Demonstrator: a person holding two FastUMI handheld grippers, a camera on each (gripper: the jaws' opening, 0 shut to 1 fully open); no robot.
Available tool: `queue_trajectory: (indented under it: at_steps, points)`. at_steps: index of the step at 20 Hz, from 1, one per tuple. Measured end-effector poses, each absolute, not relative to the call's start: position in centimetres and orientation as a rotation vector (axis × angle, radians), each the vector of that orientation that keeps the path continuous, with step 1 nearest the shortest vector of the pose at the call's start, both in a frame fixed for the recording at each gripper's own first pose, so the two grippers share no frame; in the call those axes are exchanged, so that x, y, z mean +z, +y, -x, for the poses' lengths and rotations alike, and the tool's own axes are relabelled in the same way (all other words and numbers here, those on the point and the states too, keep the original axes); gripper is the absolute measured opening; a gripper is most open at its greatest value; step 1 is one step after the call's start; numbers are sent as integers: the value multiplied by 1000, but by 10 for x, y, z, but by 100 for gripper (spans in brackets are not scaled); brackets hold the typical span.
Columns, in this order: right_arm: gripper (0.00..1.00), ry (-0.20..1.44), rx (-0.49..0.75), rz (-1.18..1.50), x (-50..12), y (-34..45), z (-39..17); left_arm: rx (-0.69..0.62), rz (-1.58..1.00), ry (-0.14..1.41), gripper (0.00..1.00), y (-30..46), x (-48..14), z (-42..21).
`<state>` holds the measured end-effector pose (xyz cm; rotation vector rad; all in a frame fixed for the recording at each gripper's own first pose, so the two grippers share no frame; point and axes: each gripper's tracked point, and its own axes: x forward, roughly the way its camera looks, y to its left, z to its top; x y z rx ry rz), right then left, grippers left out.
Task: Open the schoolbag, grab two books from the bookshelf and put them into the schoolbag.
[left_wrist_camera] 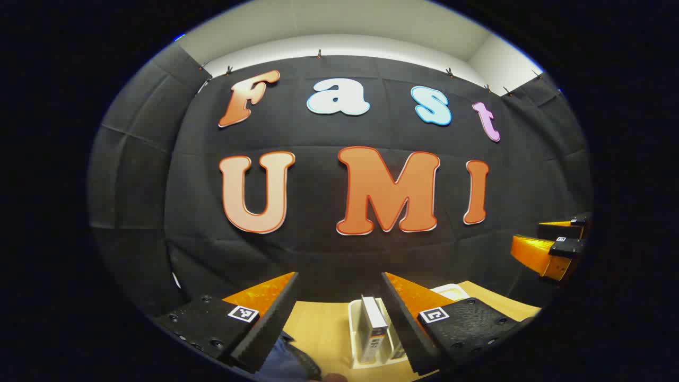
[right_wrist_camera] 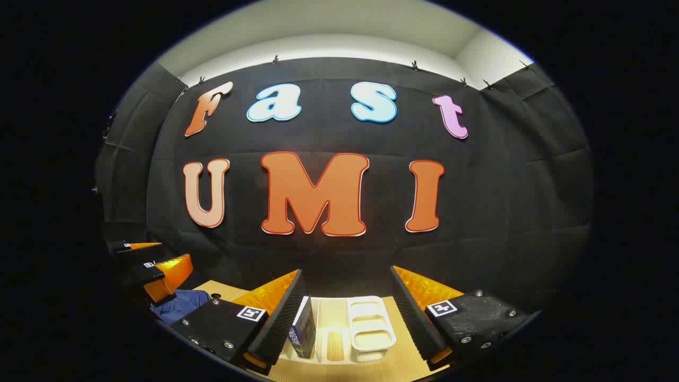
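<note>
We see both grippers held level above a wooden counter, facing the black cloth wall at the back of the booth.

In the left gripper view, the left gripper has its jaws spread wide with nothing between them. Below the gap stands the white bookshelf, a slotted rack on the counter, with one book upright in it, its top edge toward us. The book's spine carries small print that is too blurred for us to read. The schoolbag, dark blue, lies at the bottom edge just left of the rack, beside the left jaw. The right gripper shows at the right rim, well apart from the rack, with open air between it and everything on the counter.

In the right gripper view, the right gripper also has its jaws parted and holds nothing. The bookshelf sits under the gap, its right-hand slots bare, and a dark blue book stands in its left slot, close beside the left jaw. The cover has pale lettering we cannot make out. The schoolbag lies at lower left, under the left gripper. The counter's far edge meets the cloth wall just behind the rack, so room lies mainly upward and sideways.
</note>
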<state>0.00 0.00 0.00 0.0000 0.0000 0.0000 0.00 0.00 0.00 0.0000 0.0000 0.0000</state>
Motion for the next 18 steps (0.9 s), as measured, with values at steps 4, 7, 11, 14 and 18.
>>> queue_trajectory:
  at_steps: [4,7,11,14,18]
  points:
    - [94,11,25,38,-11,2,1,-10,38,-14,94,-20,2,14]
    - [94,15,24,14,-13,-3,4,-3,36,-25,94,-30,3,23]
    - [94,7,17,-2,-12,-9,8,-27,32,-31,94,-48,1,31]
    - [94,13,35,-26,-12,-5,14,-41,30,-36,94,-55,4,38]
    - [94,7,39,-8,-14,-3,19,-44,14,-33,94,-58,1,44]
